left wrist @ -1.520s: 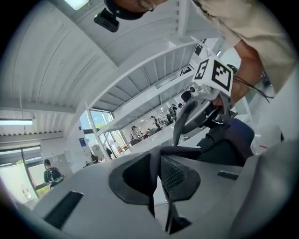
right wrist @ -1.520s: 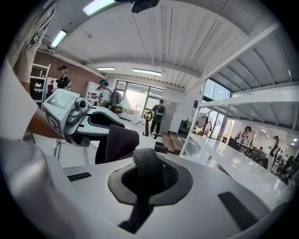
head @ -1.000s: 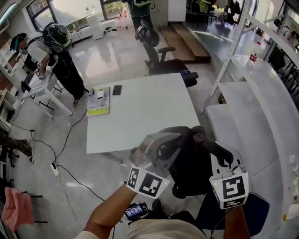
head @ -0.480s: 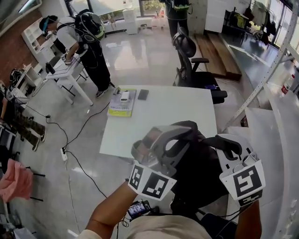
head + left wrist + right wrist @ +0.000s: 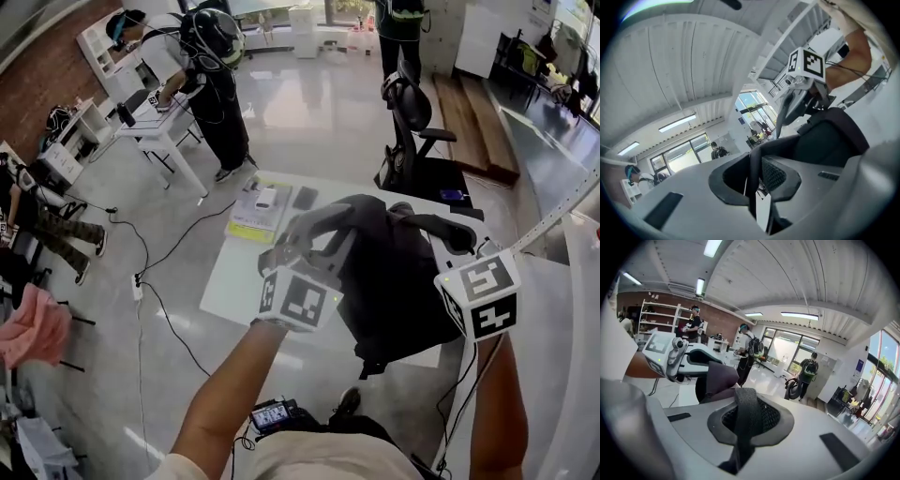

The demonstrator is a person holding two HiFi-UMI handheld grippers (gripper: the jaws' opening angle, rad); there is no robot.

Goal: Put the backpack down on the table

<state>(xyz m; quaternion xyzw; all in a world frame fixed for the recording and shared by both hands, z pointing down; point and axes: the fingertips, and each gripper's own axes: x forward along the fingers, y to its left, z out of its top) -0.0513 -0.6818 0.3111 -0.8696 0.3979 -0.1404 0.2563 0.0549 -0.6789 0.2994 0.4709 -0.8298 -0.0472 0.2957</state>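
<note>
The black fabric backpack (image 5: 403,281) is held up between the two claws and hangs below them. The left claw (image 5: 312,228) is clamped shut on a dark smooth strap (image 5: 751,187). The right claw (image 5: 453,236) is closed tight on a black woven webbing strap (image 5: 747,420).

Just changed: the load has been carried forward, so the white rectangular worktop (image 5: 230,279) now lies directly under both claws rather than ahead of them. The backpack's lower end is seen over the worktop's near edge, and contact with the surface cannot be told. Judged: the approach is almost done, with lowering and release left.

Against the earlier frame: the backpack was then short of the worktop, over the floor by the person's legs, and both grips look the same.

A yellow-green book (image 5: 253,214) and a dark flat phone (image 5: 305,197) are seen beyond the left claw. A black office chair (image 5: 412,122) stands further off, past both claws.
</note>
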